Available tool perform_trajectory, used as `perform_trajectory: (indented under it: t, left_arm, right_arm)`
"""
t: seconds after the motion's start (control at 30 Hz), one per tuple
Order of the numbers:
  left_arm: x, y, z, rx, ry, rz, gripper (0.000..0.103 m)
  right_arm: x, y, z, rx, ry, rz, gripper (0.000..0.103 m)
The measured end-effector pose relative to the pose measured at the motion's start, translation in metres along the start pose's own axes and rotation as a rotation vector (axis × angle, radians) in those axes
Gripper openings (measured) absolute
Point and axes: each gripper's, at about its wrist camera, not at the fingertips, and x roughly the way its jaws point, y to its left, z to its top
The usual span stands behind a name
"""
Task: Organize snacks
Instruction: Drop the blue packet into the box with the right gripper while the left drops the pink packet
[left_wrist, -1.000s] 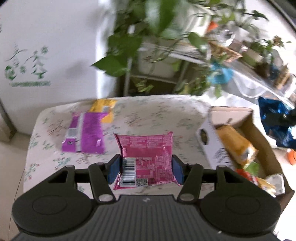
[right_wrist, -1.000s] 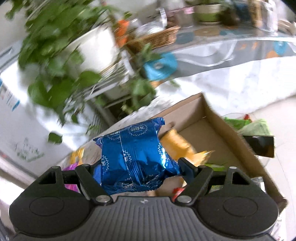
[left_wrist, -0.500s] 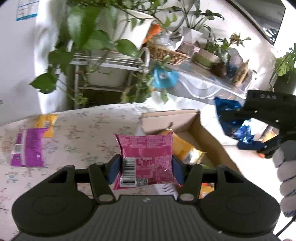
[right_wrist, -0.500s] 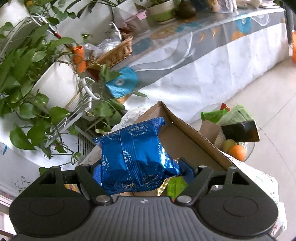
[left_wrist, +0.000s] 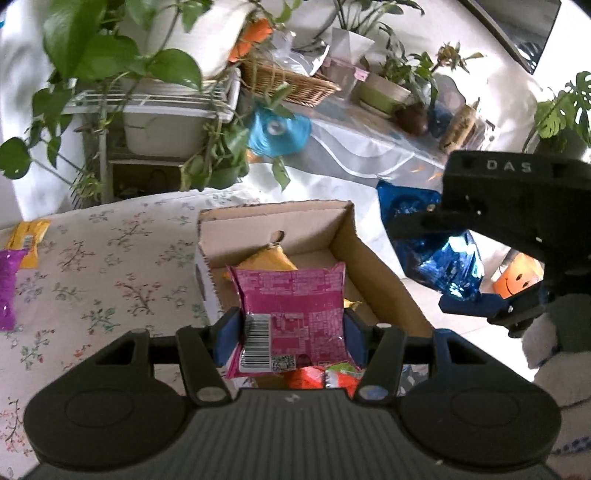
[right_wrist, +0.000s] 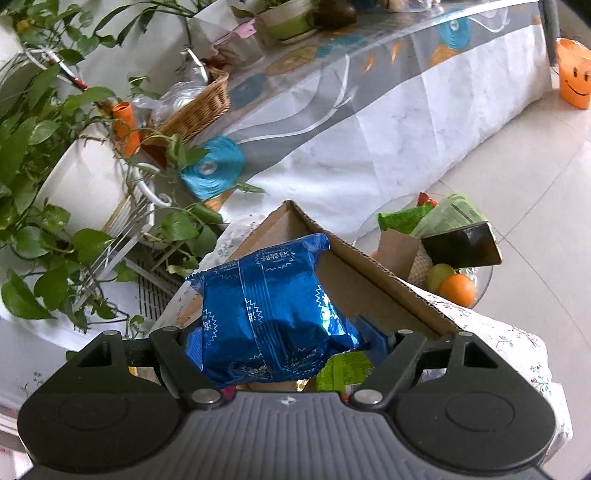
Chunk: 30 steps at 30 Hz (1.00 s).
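Observation:
My left gripper (left_wrist: 290, 334) is shut on a pink snack packet (left_wrist: 291, 310) and holds it above the near end of an open cardboard box (left_wrist: 373, 269). The box holds an orange packet (left_wrist: 266, 260) and other snacks. My right gripper (right_wrist: 284, 343) is shut on a blue foil snack bag (right_wrist: 269, 310), held over the box's near side (right_wrist: 369, 273). In the left wrist view the right gripper (left_wrist: 491, 236) with the blue bag (left_wrist: 439, 254) hangs to the right of the box.
The box stands on a floral-cloth table (left_wrist: 110, 266). A purple packet (left_wrist: 9, 288) and a yellow packet (left_wrist: 27, 238) lie at its left. Potted plants (left_wrist: 122, 70) and a covered side table (right_wrist: 369, 96) stand behind. A fruit bowl (right_wrist: 450, 266) sits on the floor.
My left gripper has swung right with the pink packet, from over the tablecloth to over the box. My right gripper has moved with the blue bag closer over the box.

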Motion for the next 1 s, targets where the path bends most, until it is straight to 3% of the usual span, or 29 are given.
perform_trajectory:
  t: [0.07, 0.1, 0.13, 0.27, 0.7, 1.0]
  left_arm:
    - [0.003, -0.004, 0.002, -0.001, 0.012, 0.005, 0.066]
    - [0.003, -0.005, 0.003, -0.009, 0.011, 0.012, 0.077]
    - [0.001, -0.005, 0.004, -0.015, -0.002, 0.014, 0.082]
    - [-0.008, -0.004, 0.008, 0.008, -0.028, 0.018, 0.091]
    - [-0.029, 0.044, -0.001, -0.008, 0.004, 0.114, 0.092]
    - [-0.044, 0.103, -0.009, -0.063, 0.020, 0.251, 0.092]
  right_arm:
    - [0.002, 0.000, 0.001, 0.005, 0.001, -0.007, 0.086]
    - [0.002, -0.001, 0.001, 0.009, 0.000, -0.008, 0.087]
    - [0.002, -0.001, 0.001, 0.015, -0.002, -0.009, 0.090]
    - [0.002, -0.001, 0.002, 0.020, -0.003, -0.005, 0.092]
    - [0.011, 0.031, -0.011, -0.111, 0.024, 0.032, 0.094]
    - [0.020, 0.059, -0.026, -0.222, 0.050, 0.071, 0.096]
